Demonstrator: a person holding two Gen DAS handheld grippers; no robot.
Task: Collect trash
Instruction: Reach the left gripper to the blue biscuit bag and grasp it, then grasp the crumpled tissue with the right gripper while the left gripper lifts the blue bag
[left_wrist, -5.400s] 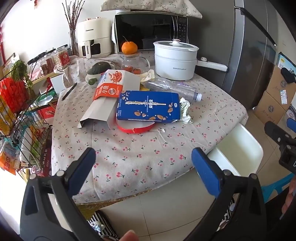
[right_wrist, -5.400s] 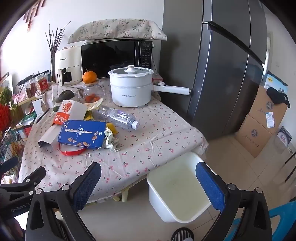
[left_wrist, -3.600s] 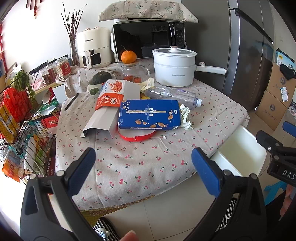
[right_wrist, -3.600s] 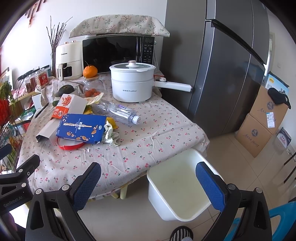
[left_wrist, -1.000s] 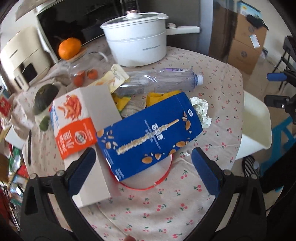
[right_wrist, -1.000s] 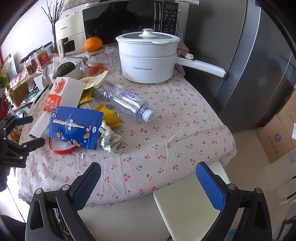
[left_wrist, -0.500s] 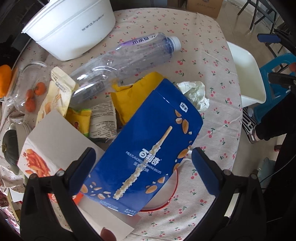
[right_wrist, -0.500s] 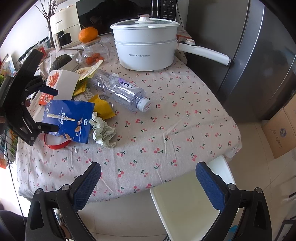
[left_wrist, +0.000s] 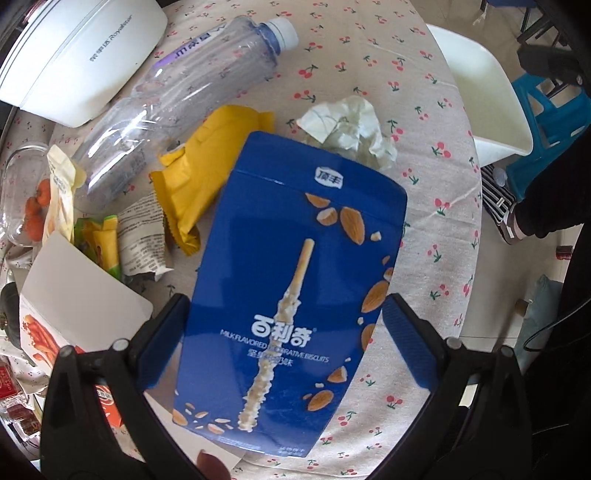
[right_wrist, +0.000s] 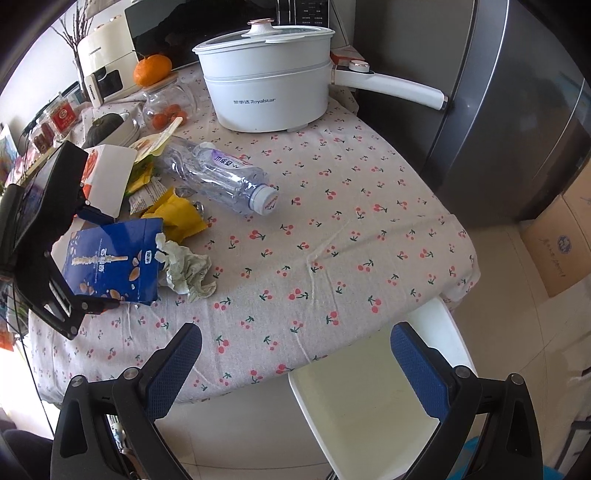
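A blue biscuit box lies on the cherry-print tablecloth. My left gripper is open and straddles the box's near end, one finger close to each long edge. Around the box lie a crumpled paper, a yellow wrapper, an empty plastic bottle and small snack wrappers. In the right wrist view the left gripper sits at the far left around the blue box. My right gripper is open and empty above the table's near edge and the white bin.
A white electric pot with a long handle stands at the back. A white and orange carton lies left of the trash, with a glass jar and an orange behind it. A grey fridge rises to the right. Cardboard boxes stand on the floor.
My left gripper has dropped closer over the blue box, so its fingers now flank the box's edges. My right gripper has edged forward and lower toward the table's edge.
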